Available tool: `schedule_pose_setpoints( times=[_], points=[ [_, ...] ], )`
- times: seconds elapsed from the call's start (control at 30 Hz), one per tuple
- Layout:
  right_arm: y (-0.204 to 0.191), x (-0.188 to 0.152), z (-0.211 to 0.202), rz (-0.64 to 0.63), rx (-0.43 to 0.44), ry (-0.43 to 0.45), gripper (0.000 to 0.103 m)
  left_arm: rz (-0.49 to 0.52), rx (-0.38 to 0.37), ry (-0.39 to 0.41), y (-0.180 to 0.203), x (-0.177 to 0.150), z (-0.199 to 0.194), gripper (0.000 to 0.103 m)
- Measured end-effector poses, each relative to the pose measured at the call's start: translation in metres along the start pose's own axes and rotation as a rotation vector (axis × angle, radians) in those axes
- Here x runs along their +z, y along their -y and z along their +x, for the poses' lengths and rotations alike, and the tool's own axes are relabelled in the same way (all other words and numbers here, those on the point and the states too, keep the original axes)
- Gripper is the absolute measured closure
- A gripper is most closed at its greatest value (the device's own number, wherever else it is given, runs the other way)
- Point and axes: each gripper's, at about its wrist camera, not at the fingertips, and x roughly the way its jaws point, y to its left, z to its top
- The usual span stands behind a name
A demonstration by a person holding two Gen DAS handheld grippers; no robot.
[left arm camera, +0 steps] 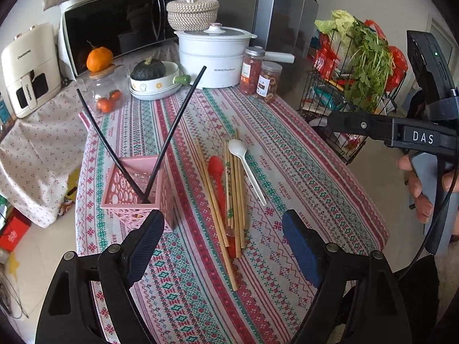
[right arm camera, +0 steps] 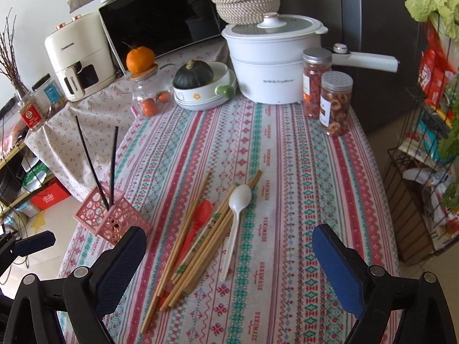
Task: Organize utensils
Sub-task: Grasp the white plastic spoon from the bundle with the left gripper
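A pink lattice holder (left arm camera: pixel 134 189) (right arm camera: pixel 114 218) stands near the table's left edge. Two black chopsticks (left arm camera: pixel 172 132) (right arm camera: pixel 91 166) lean apart inside it. On the patterned cloth to its right lies a loose pile of bamboo chopsticks (left arm camera: pixel 235 195) (right arm camera: pixel 200 243), with a red spoon (left arm camera: pixel 216 172) (right arm camera: pixel 200 215) among them and a white spoon (left arm camera: pixel 246 166) (right arm camera: pixel 239 200) on the right side. My left gripper (left arm camera: pixel 223 220) hovers open above the near end of the pile. My right gripper (right arm camera: pixel 229 232) is open too, over the pile, with nothing touching its pads. A hand (left arm camera: pixel 418 189) holds the right gripper.
At the table's back stand a white pot (right arm camera: pixel 272 66), two snack jars (right arm camera: pixel 335 103), a bowl with a dark squash (right arm camera: pixel 200 86) and a glass jar with oranges (right arm camera: pixel 149 97). A wire rack of vegetables (left arm camera: pixel 358 66) stands right of the table. A microwave (left arm camera: pixel 114 23) sits behind.
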Motion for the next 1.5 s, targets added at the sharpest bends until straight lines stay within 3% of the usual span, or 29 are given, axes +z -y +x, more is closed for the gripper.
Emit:
schedule_pose_setpoints(
  times=[0.13,0.37,0.5,0.7,0.83,0.93,1.23,1.4,1.47,1.5],
  points=[
    [0.025,-0.009,0.003,0.031,-0.042,-0.029,0.006,0.053,0.014,-0.042,0.026,0.002,0.03,0.019],
    [0.06,-0.019,0.013,0.073,-0.092,-0.085,0.006,0.016,0.029,-0.122,0.048,0.023,0.101,0.067],
    [0.08,-0.024,0.022,0.109,-0.108,-0.124,0.006,-0.005,0.072,-0.131,0.051,0.043,0.144,0.076],
    [0.106,-0.028,0.023,0.159,-0.119,-0.147,0.006,-0.115,0.113,-0.144,0.037,0.079,0.2,0.076],
    [0.121,-0.027,0.022,0.208,-0.107,-0.144,0.006,-0.137,0.14,-0.199,0.034,0.101,0.228,0.075],
    [0.13,-0.026,0.023,0.225,-0.112,-0.147,0.006,-0.124,0.172,-0.262,0.034,0.111,0.244,0.067],
    [0.142,-0.028,0.028,0.268,-0.116,-0.161,0.006,-0.132,0.185,-0.346,0.036,0.129,0.264,0.061],
    [0.139,-0.028,0.028,0.259,-0.109,-0.16,0.006,-0.108,0.234,-0.377,0.036,0.136,0.275,0.056],
    [0.138,-0.028,0.029,0.256,-0.106,-0.16,0.006,-0.128,0.232,-0.371,0.032,0.138,0.277,0.057],
    [0.138,-0.027,0.029,0.253,-0.107,-0.161,0.006,-0.134,0.231,-0.373,0.031,0.138,0.277,0.064]
  ],
)
